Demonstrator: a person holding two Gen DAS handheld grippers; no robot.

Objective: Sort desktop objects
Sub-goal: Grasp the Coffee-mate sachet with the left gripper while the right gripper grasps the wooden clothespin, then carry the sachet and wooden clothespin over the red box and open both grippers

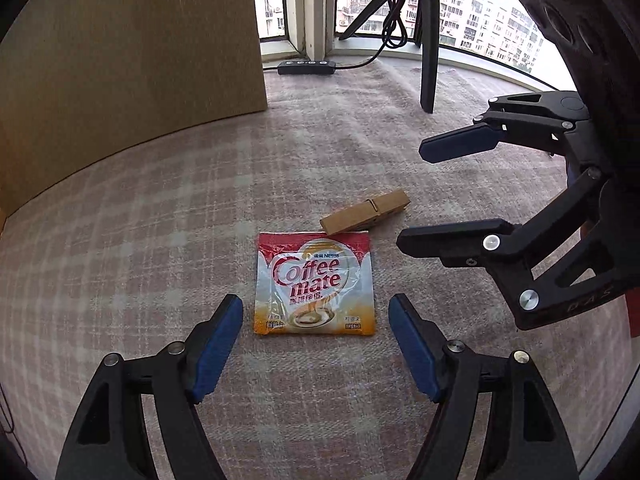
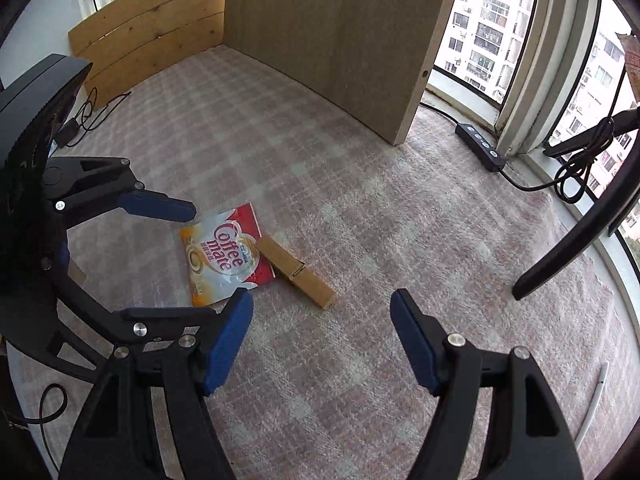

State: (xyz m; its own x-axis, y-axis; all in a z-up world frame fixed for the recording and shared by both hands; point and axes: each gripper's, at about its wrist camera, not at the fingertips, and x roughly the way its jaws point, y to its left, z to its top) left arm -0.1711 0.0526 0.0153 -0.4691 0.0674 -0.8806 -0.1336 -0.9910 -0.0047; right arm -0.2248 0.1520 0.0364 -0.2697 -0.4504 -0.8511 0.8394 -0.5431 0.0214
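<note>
**Sachet dead ahead of my left gripper, clothespin off to my right one**

My left gripper [image 1: 316, 344] is spread wide with nothing between its pads, pitched steeply down at the plaid tablecloth [image 1: 160, 240]. The Coffee mate sachet [image 1: 315, 284] lies flat directly in front of it, just beyond the fingertips and centred in the gap. It is nearly square, its slightly longer side running away from me, red top edge farthest, printing upright to my left camera. Its width sits close to my opening, so I judge the fit tight.

My right gripper [image 2: 322, 340] is likewise released and empty. From it, the sachet lies ahead and to the left, so the left gripper is plainly nearer.

The wooden clothespin [image 1: 365, 212] lies at the sachet's far right corner, touching or overlapping that edge. Its long axis runs aslant, one end at the sachet, the other pointing away to the right. From my right gripper it sits ahead, slightly left, the closer of the two things to that hand.

I judge each hand will take its nearer item.
</note>
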